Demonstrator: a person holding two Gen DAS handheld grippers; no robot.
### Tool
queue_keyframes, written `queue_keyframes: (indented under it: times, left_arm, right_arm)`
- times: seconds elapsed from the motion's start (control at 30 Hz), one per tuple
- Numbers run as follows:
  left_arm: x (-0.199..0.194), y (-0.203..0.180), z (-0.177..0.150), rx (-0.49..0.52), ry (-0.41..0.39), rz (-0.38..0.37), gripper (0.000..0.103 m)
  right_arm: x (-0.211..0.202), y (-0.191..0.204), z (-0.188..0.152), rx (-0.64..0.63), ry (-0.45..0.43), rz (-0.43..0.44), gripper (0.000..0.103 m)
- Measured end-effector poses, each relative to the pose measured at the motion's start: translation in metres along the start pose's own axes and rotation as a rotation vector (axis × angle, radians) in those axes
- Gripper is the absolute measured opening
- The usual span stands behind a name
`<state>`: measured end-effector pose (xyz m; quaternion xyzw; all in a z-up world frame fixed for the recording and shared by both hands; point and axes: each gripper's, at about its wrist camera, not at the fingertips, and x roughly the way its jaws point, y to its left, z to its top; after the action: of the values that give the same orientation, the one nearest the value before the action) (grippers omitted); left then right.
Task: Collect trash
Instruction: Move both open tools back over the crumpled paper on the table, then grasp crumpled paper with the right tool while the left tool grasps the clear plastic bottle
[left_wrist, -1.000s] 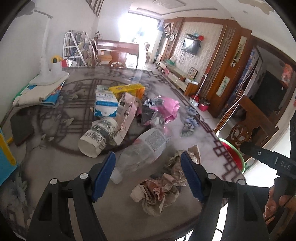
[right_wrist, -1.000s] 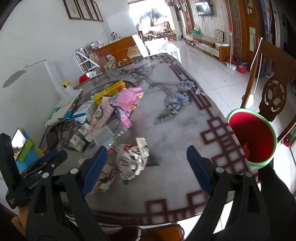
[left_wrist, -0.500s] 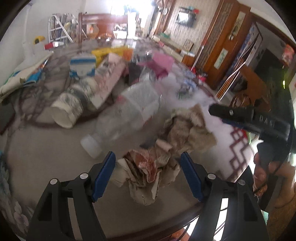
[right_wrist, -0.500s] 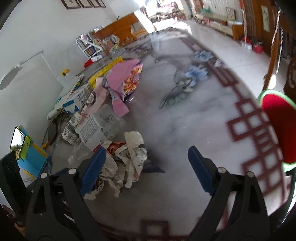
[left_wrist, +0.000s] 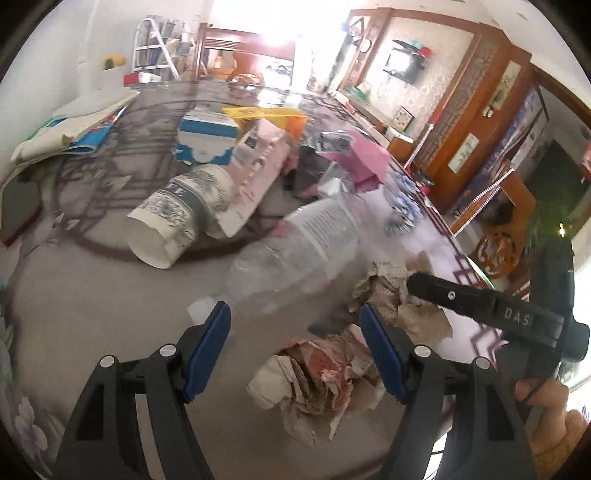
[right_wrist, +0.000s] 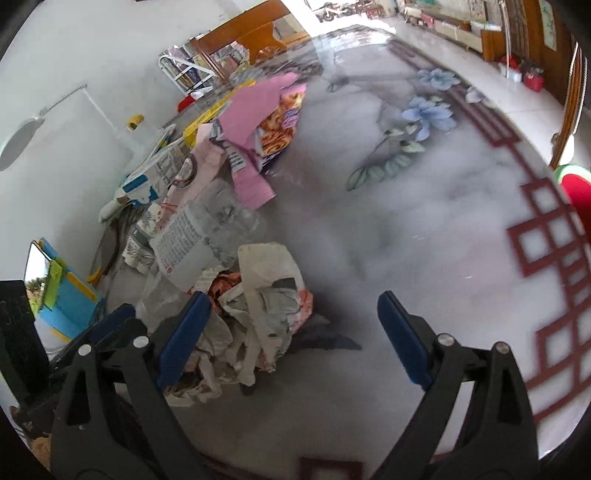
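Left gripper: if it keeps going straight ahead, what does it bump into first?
Probably the crumpled paper lying on the table between the left gripper's open fingers. The clear bottle lies further on. Depth is hard to judge.

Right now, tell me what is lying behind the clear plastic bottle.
Behind the bottle lie a paper cup, a pink carton and pink paper. What lies underneath them is covered.

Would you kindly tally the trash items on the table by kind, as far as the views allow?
Crumpled paper wads: 2
Clear plastic bottle: 1
Paper cup: 1
Blue-and-white carton: 1
Yellow box: 1
Pink wrappers: 2
Total: 8, though the heaped pile may hide more.
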<state>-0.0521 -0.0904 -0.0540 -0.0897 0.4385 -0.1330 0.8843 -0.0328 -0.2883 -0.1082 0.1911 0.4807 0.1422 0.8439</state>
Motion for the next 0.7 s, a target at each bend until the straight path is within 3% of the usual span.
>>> queue_keyframes:
  times: [0.23, 0.4, 0.43, 0.47, 0.5, 0.57, 0.7]
  left_arm:
    - [0.002, 0.001, -0.001, 0.003, -0.006, 0.01, 0.069]
    - [-0.008, 0.001, 0.004, -0.008, -0.039, -0.007, 0.069]
    - [-0.012, 0.001, 0.006, -0.01, -0.052, -0.015, 0.069]
    - [-0.015, 0.0, 0.008, -0.011, -0.063, -0.023, 0.069]
    - [-0.021, -0.002, 0.01, -0.012, -0.08, -0.033, 0.069]
    - [-0.032, -0.004, 0.013, -0.004, -0.11, -0.041, 0.069]
    - [-0.058, -0.007, 0.015, 0.027, -0.162, -0.057, 0.069]
  right_arm:
    - [0.0, 0.007, -0.003, 0.005, 0.003, 0.035, 0.091]
    - [-0.002, 0.024, -0.003, -0.061, 0.012, -0.015, 0.09]
    - [0.0, 0.029, -0.004, -0.095, 0.022, -0.034, 0.084]
    - [0.002, 0.033, -0.006, -0.114, 0.034, -0.051, 0.065]
    - [0.003, 0.034, -0.006, -0.115, 0.047, -0.054, 0.059]
    - [-0.003, 0.035, -0.006, -0.063, 0.058, -0.008, 0.03]
    - [-0.029, 0.054, -0.009, -0.107, 0.003, -0.061, 0.026]
